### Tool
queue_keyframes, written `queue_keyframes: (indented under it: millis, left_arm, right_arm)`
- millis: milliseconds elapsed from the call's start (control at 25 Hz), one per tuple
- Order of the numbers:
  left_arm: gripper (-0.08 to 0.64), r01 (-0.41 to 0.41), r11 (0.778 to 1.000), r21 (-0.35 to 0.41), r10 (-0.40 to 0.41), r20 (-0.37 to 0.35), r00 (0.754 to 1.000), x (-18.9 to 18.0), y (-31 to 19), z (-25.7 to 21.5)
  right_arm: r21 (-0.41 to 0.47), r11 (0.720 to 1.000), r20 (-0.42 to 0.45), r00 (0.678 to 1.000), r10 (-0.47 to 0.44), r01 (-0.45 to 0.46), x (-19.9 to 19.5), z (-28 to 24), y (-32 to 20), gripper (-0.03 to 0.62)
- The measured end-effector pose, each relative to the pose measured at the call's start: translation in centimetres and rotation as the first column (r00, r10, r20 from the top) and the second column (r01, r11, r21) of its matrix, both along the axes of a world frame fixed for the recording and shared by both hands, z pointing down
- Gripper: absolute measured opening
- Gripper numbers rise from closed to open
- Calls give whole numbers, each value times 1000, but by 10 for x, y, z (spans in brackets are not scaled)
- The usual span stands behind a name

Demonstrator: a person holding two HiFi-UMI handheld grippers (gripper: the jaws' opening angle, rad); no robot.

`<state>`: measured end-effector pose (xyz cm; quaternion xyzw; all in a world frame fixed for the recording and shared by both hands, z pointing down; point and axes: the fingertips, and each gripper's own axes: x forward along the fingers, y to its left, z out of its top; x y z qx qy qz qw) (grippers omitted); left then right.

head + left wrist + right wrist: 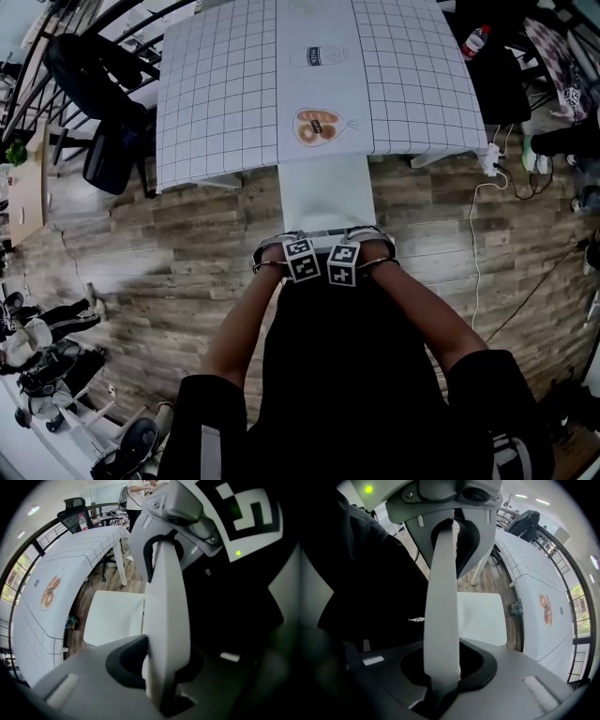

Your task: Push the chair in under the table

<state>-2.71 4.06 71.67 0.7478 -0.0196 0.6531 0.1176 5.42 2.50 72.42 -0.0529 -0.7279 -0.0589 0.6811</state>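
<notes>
My left claw (302,261) and right claw (343,265) each pinch the chair (328,192) by its back. Its seat just meets the desk (225,94) edge. I should push evenly, straight toward the desk, so it doesn't slew.

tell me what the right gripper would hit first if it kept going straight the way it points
The chair's backrest: the right gripper points down and is clamped on its top edge, so it would only press harder onto that panel. Beyond it lies the wood floor, though depth is unclear.
</notes>
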Motion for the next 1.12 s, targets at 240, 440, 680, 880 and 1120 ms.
queue_keyframes:
  millis: [240,440,680,880,1120]
  left_arm:
    - [92,0,1000,4,0,-1,1000,-2,-13,2]
    - [92,4,1000,-4,-4,0,1000,0,-24,1]
    - [92,9,1000,-13,-9,4,1000,0,-44,-2]
    - [90,-12,1000,-9,12,1,1000,0,-59,-3]
    - [90,-29,999,-16,29,2,1000,-5,-75,-5]
  right_arm:
    - [5,1000,4,1000,-1,1,-2,2,-14,74]
    - [-5,1000,0,1000,-7,7,-1,1,-24,74]
    - [-13,1000,-2,1000,-20,20,-1,-4,-46,75]
    - [-18,1000,-4,1000,-21,21,-1,-5,-60,74]
    - [-22,1000,-6,1000,-20,20,-6,-7,-79,74]
